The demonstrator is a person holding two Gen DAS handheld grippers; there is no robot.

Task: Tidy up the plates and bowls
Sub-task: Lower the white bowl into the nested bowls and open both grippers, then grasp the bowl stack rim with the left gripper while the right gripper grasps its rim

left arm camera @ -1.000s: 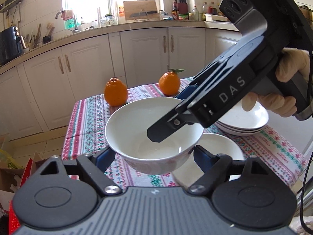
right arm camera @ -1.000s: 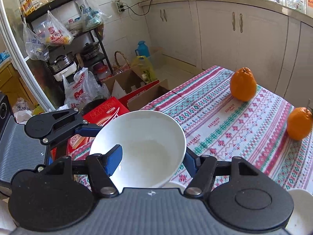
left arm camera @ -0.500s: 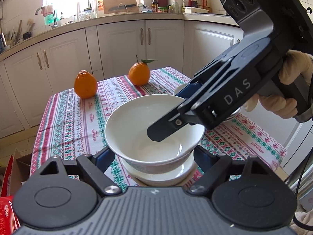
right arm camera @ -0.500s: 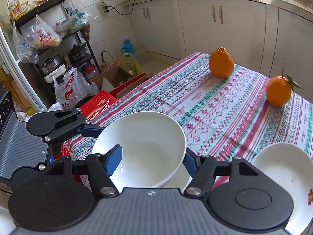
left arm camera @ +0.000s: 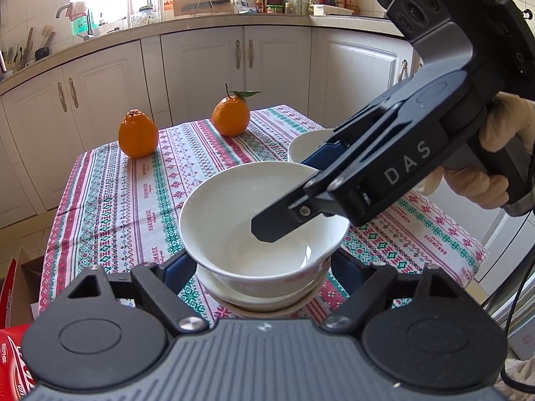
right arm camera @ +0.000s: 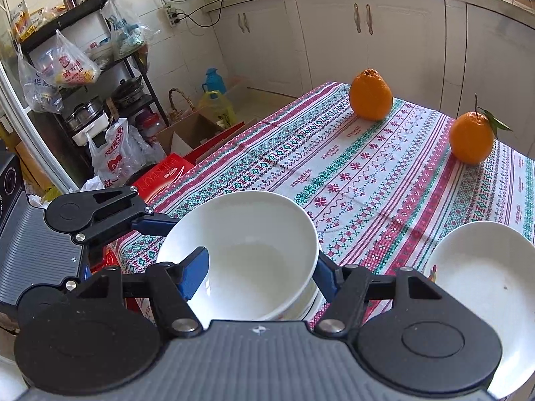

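Observation:
A white bowl [left arm camera: 227, 220] rests with its base inside a second white bowl [left arm camera: 260, 300] near the table's front edge. My left gripper [left arm camera: 260, 264] is shut on the upper bowl, a blue pad on each side of it. My right gripper [left arm camera: 301, 193] reaches in from the right, held by a gloved hand [left arm camera: 495, 167]. It is shut on the same bowl [right arm camera: 254, 234], one finger inside it and the other against its outer wall. In the right wrist view my right gripper [right arm camera: 257, 274] straddles the near rim, and a finger [right arm camera: 150, 225] of the left gripper touches the bowl's left side.
A stack of white plates [right arm camera: 478, 284] lies on the striped tablecloth [left arm camera: 160, 180] to the right of the bowls. Two oranges [left arm camera: 137, 137] [left arm camera: 230, 117] stand at the far end. Boxes and bags [right arm camera: 167, 173] crowd the floor left of the table.
Both grippers have carried the bowl sideways and down, from the air beside the second bowl to resting inside it. Neither grip has shifted on the bowl.

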